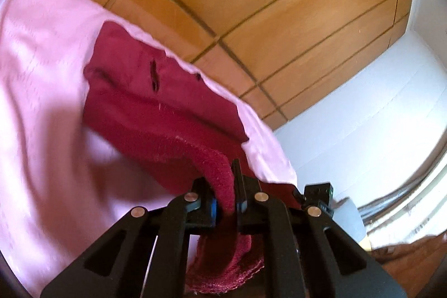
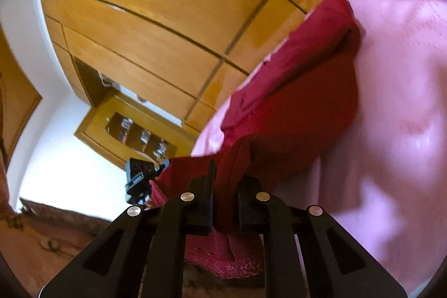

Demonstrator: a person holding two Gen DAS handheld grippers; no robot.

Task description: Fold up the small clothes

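Left gripper (image 1: 225, 194): we have it clamped on a bunched edge of the dark red garment (image 1: 156, 108), jaws nearly together with only cloth between them. A tuft of the fabric pokes out behind the fingers, toward the camera. Right gripper (image 2: 226, 194): the same story, pinched tight on another part of that edge, the cloth running up between the two fingers.

Outward from the grips, the garment rises from both of us and drapes forward onto the pink sheet (image 1: 42, 102); its far part lies flat there, close to the sheet's edge. It is a knit or terry-like material (a slit like a buttonhole shows in the left view). Both views are blurred, so we cannot tell what sort of garment it is.

Step in hand, as we judge it: the near edge is lifted by both grippers — a fold being carried over toward the far part. The next move calls for both hands travelling together and level, keeping the edge taut between them, then setting it down squarely on the resting half before we let go. Uneven travel would skew the fold.

Beyond the sheet: a wooden wardrobe (image 2: 156, 18) with panelled doors, and a white wall (image 1: 377, 108).

Containers — only a glass-fronted wooden cabinet (image 2: 134, 130), well apart, holding small items too blurred to name.
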